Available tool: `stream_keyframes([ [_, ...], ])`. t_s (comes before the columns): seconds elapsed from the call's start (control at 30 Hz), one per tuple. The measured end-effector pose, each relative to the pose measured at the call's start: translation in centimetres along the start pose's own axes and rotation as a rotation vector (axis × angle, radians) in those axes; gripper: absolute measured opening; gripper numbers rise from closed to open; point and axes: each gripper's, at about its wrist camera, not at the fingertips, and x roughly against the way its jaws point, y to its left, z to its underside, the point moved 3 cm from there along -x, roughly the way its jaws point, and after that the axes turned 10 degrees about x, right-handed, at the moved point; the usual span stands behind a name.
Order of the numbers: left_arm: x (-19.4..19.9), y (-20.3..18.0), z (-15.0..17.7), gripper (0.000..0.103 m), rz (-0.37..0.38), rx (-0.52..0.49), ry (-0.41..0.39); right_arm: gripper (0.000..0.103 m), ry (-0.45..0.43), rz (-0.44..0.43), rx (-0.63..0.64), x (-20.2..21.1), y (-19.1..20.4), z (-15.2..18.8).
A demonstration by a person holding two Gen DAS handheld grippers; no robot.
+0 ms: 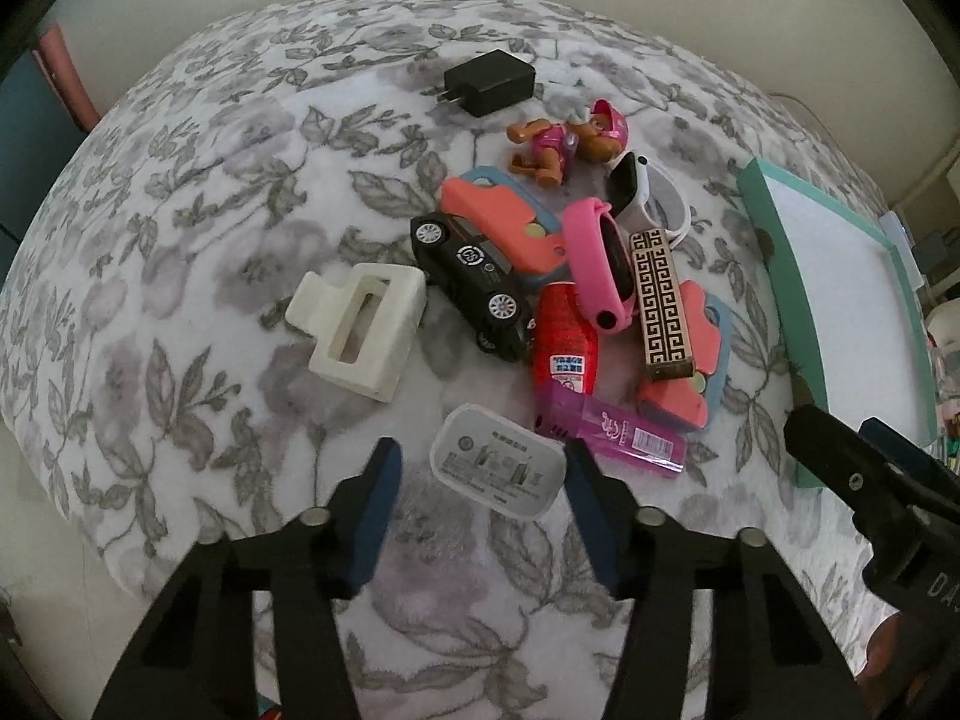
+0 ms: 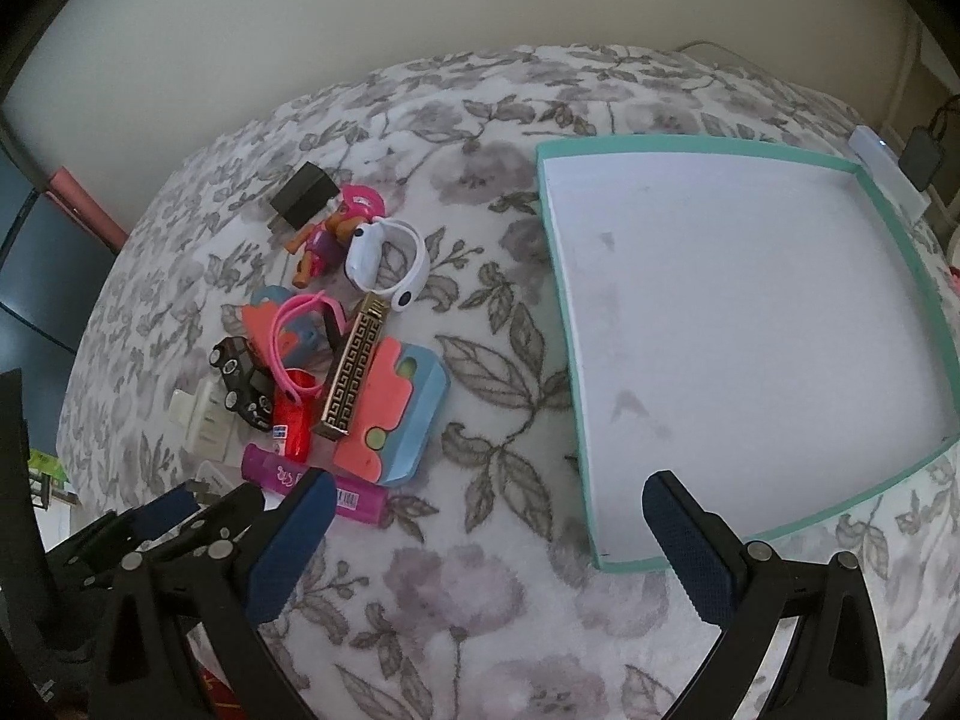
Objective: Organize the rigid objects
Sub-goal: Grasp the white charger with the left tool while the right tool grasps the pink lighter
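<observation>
Jaws: left gripper (image 1: 480, 468) spread around white charger (image 1: 499, 463) (pads not visibly pressing); right gripper (image 2: 489, 516) spread, holding nothing.
Tray: teal tray (image 2: 900, 210) bare, pile all waiting.

Grey-floral white blanket (image 1: 180, 300); teal-rimmed white tray (image 2: 744, 324); black toy car (image 1: 474, 288); cream hair clip (image 1: 360, 324); black-and-gold key-patterned bar (image 1: 663, 300); purple lighter (image 1: 612, 435); black charger (image 1: 489, 83).

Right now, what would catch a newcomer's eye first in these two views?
A bright heap of small things on the floral blanket: black toy car, pink watch, toy dog figure. To its right sits an empty teal-rimmed tray. The left gripper straddles a white charger; the right gripper hovers open.
</observation>
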Motion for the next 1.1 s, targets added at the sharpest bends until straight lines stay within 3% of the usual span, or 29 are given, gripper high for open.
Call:
stream_keyframes([
  [0.1, -0.3, -0.1, -0.1, 0.046, 0.009, -0.005, 0.009, 0.103, 0.005, 0.001, 0.003, -0.2, 0.3, 0.0],
  [0.27, -0.2, 0.4, -0.2, 0.046, 0.013, 0.012, 0.007, 0.103, 0.022, -0.006, 0.01, -0.7, 1.0, 0.0],
  [0.43, -0.1, 1.8, -0.5, 0.046, -0.033, 0.044, -0.006, 0.103, 0.042, -0.015, 0.022, -1.3, 2.2, 0.1],
  [0.77, 0.1, 6.0, -1.0, 0.046, -0.069, 0.163, -0.019, 0.103, 0.089, -0.12, -0.039, -3.1, 4.9, -0.4],
  [1.1, -0.1, 7.4, -0.8, 0.046, -0.066, 0.188, -0.03, 0.103, 0.117, -0.167, -0.11, -5.0, 6.3, -1.0],
])
